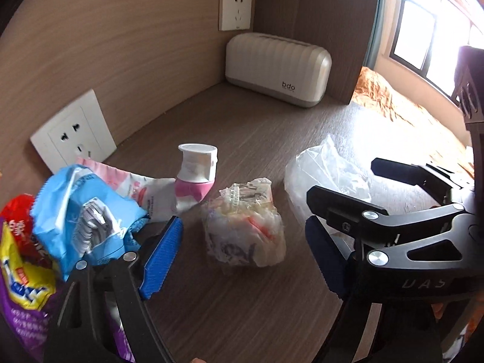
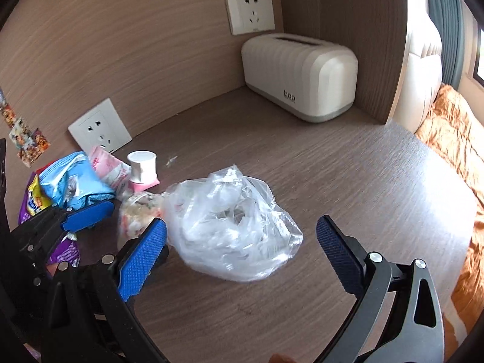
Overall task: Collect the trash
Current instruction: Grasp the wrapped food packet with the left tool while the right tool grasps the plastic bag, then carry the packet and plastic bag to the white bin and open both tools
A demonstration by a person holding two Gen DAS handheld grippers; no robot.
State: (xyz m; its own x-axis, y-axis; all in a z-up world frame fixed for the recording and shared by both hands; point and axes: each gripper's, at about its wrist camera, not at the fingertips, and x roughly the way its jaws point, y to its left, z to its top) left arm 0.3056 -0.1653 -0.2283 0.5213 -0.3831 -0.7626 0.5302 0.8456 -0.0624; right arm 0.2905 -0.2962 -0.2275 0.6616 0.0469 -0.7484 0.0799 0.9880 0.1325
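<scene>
Trash lies on a dark wood desk [image 1: 257, 127]. A crumpled clear wrapper wad [image 1: 245, 227] sits between the open fingers of my left gripper [image 1: 245, 251], which is empty. A clear plastic bag [image 2: 233, 224] lies between the open fingers of my right gripper [image 2: 242, 251], also empty; the bag also shows in the left wrist view [image 1: 326, 172]. Further left are a small pink and white yogurt bottle [image 1: 196, 169], a pink packet [image 1: 136, 187], a blue wrapper [image 1: 81, 214] and a yellow and purple snack bag [image 1: 21, 281]. My right gripper also appears in the left wrist view [image 1: 341, 178].
A cream tissue box [image 1: 278, 69] stands in the back corner. Two wall sockets [image 1: 72, 133] [image 1: 235, 7] sit on the wood wall panels. An orange bedspread [image 2: 453, 157] lies beyond the desk's right edge, under a window [image 1: 423, 30].
</scene>
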